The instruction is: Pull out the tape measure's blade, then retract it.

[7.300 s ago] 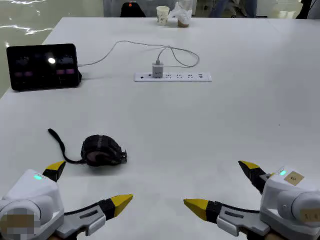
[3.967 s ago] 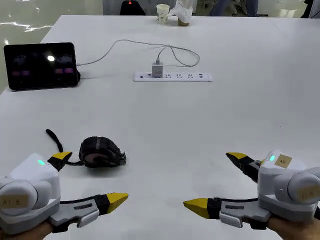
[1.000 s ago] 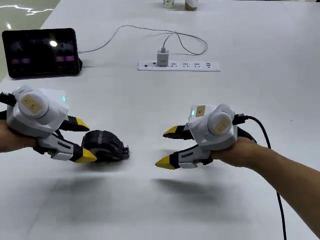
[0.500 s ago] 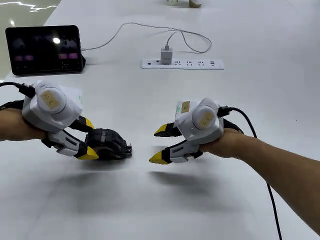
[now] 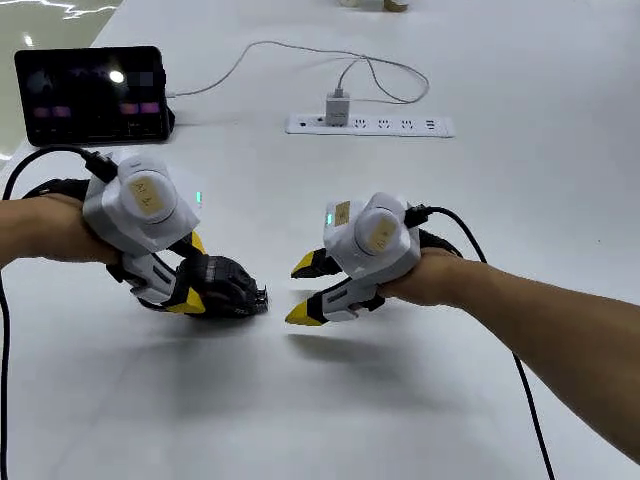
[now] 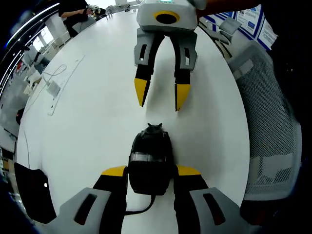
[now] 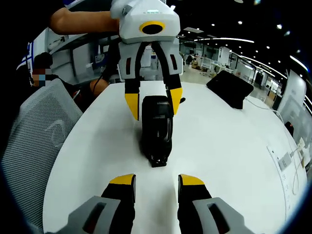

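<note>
— Where is the tape (image 5: 228,288)?
— Lying on the white table (image 5: 480,160), near its front edge, left of centre. Its blade is wound in; only the hook (image 6: 155,126) shows at the mouth of the black case.

— And the left gripper (image 5: 193,273)?
— Over the rear of the case. In the left gripper view (image 6: 151,170) both yellow pads (image 6: 115,171) press flat on the case's two sides, so it grips the tape.

— The right gripper (image 5: 300,291)?
— It faces the left one, tips low, near the mouth end but not touching. Its jaws stand moderately apart, with only bare table between them (image 7: 157,180). From there the tape (image 7: 157,124) lies straight ahead, hook end nearest.

— Anything else on the table?
— A dark tablet (image 5: 90,95) at the far left and a power strip (image 5: 368,125) with a white cable behind, both well apart from the tape.
</note>
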